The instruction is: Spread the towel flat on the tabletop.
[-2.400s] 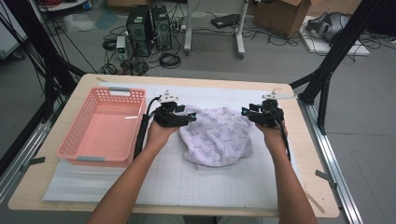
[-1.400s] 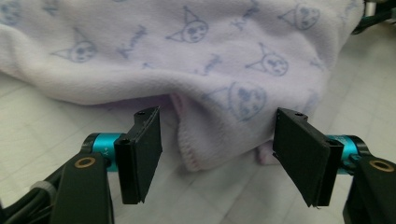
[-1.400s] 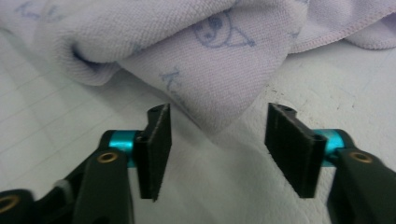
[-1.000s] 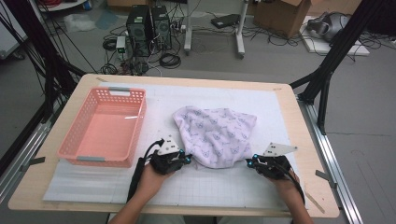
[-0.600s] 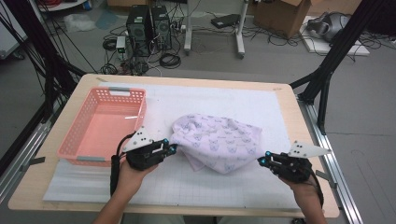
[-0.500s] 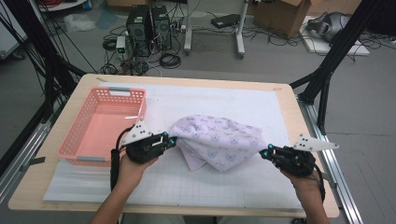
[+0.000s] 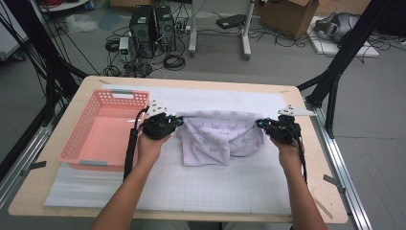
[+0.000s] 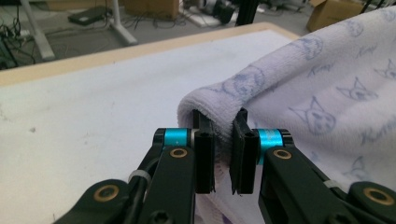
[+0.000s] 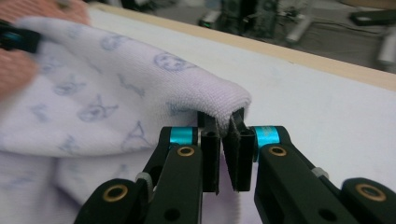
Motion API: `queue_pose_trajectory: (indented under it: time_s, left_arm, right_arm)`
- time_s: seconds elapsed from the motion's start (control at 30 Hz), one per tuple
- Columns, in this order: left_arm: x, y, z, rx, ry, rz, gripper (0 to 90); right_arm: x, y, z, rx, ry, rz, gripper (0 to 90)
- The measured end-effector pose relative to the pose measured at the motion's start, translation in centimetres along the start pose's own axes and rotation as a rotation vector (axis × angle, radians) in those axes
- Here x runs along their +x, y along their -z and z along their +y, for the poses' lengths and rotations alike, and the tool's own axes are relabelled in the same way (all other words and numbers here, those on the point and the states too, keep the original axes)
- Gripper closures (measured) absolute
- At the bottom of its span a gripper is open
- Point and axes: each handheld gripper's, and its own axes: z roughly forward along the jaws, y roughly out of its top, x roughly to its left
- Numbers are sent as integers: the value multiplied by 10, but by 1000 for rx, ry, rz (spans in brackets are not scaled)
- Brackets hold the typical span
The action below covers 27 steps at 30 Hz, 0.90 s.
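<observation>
Stretching between the two hand-held tools, a soft white terry towel printed with pale blue cat faces (image 7: 222,136) hangs over the middle of the table, its upper edge pulled taut and its lower part draped down onto the white gridded mat (image 7: 191,191) that covers the pale wooden table (image 7: 306,191). At the towel's left corner the left gripper (image 7: 178,120) is clenched on the cloth; the left gripper view shows a fold of towel (image 8: 299,88) pinched between the two black jaws. At the opposite corner the right gripper (image 7: 260,123) grips the cloth the same way, and the right gripper view shows its jaws squeezed together on a rounded fold of the towel (image 9: 116,93). Both corners are held up off the mat at about the same height. Just beside the left gripper, towards the table's left edge, sits a salmon-pink plastic lattice basket (image 7: 86,143), apart from the towel. The person's forearms reach in from the near edge
</observation>
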Motion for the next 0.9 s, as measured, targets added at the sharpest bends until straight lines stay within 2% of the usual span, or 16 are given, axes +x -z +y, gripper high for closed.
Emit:
queue_pose_trajectory:
  time_s: [0.1,0.2,0.23,0.3,0.37,0.4,0.43,0.5,0.6,0.73,0.9]
  left_arm:
    - [4,-10,-6,44,-2,17,817]
    - [3,-15,-9,72,-12,16,802]
    - [3,-16,-10,79,5,10,752]
    - [1,-12,-12,62,46,5,541]
    - [-1,-5,-15,37,30,1,491]
    - [-4,0,-15,52,17,0,452]
    - [-7,5,-17,46,-10,-10,417]
    - [-13,16,-22,-9,-50,-5,434]
    - [-20,25,-29,-4,-70,-48,438]
    - [-30,28,-41,29,-92,-92,422]
    - [-35,25,-53,69,-60,-125,407]
  right_arm:
    - [-5,-14,-4,38,26,-70,852]
    - [-8,-25,-8,66,4,-86,850]
    - [-8,-27,-9,74,11,-91,834]
    - [-7,-27,-10,86,-4,-95,709]
    - [-7,-20,-9,92,-9,-95,636]
    - [-7,-17,-9,91,-10,-98,603]
    - [-6,-10,-9,82,-3,-109,584]
    - [1,6,-13,46,61,-155,590]
    - [7,23,-27,44,100,-147,596]
    - [15,38,-50,38,110,-101,602]
    - [25,40,-74,57,116,-27,603]
